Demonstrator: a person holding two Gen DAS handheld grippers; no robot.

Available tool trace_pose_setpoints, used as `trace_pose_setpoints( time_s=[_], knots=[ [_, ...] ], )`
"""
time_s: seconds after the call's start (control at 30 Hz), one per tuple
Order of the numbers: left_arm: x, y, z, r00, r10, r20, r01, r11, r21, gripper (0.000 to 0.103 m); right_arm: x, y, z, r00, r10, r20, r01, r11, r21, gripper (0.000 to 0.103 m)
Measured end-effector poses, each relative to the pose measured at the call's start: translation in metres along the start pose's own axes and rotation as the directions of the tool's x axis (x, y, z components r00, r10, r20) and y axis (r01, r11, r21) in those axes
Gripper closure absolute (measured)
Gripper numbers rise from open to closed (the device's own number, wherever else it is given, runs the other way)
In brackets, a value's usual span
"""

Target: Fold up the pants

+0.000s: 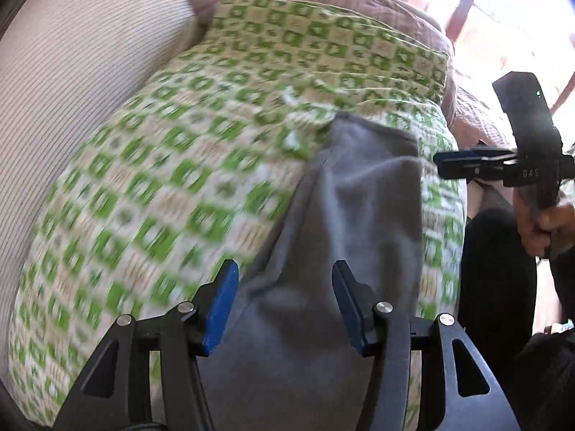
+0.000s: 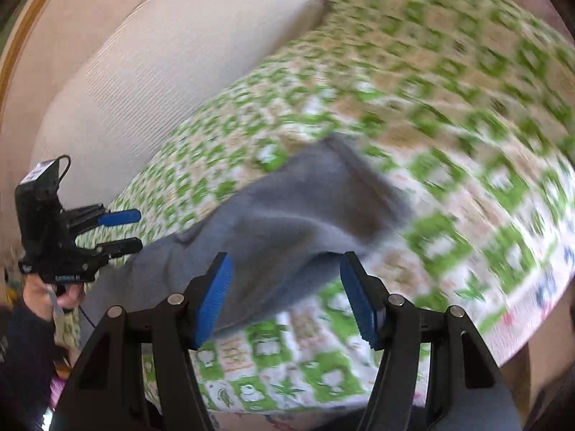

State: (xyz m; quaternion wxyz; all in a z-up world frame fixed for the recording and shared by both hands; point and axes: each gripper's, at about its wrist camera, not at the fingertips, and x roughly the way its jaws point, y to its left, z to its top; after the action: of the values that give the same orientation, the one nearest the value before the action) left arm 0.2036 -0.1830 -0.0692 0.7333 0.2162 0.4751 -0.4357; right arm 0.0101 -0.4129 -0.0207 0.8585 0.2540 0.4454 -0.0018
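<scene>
**A:** Both of your tools are empty. The left gripper has its blue pads spread with only the grey pants seen beyond the gap, nothing pinched. The right gripper stands spread the same way, holding nothing.

**B:** And where do the pants sit?

**A:** On the green-patterned quilt, a long grey strip running from the centre of the left wrist view down to its lower edge. In the right wrist view they cross from centre toward the lower left, under your other tool.

**B:** What could spoil it from here?

**A:** The cloth looks rumpled and bunched near the middle, not flat. If you pinch it as it lies, I'd expect to catch one layer only, and the fold would come out crooked. The quilt is soft too; press low and you may grab bedding along with the pants.

**B:** How are my hands set?

**A:** Both tools tilt steeply down at the bed. Your right hand grips its handle at the right edge of the left view; both pictures are smeared, so edges are hard to judge.
</scene>
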Motion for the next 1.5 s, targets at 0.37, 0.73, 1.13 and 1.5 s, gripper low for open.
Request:
trace_pose_setpoints(
  time_s=[0.37,0.73,1.13,1.5],
  knots=[
    [0.073,-0.041,0.068,0.993,-0.061,-0.103,0.067,0.996,0.061,0.048,0.006,-0.061,0.016,1.0,0.012,-0.021,-0.006,0.969,0.249,0.039],
    [0.127,-0.047,0.094,0.978,-0.127,-0.167,0.13,0.991,0.012,0.039,0.028,-0.087,0.025,0.98,0.182,-0.076,-0.148,0.934,0.324,0.04],
    [0.168,-0.064,0.146,0.949,-0.218,-0.228,0.236,0.97,0.057,0.039,0.038,-0.108,0.029,0.969,0.242,-0.051,-0.202,0.894,0.399,0.077],
    [0.134,-0.045,0.146,0.937,-0.314,-0.151,0.331,0.937,0.109,0.086,0.011,-0.077,0.032,0.987,0.161,0.02,-0.162,0.961,0.224,0.082]
  ],
)
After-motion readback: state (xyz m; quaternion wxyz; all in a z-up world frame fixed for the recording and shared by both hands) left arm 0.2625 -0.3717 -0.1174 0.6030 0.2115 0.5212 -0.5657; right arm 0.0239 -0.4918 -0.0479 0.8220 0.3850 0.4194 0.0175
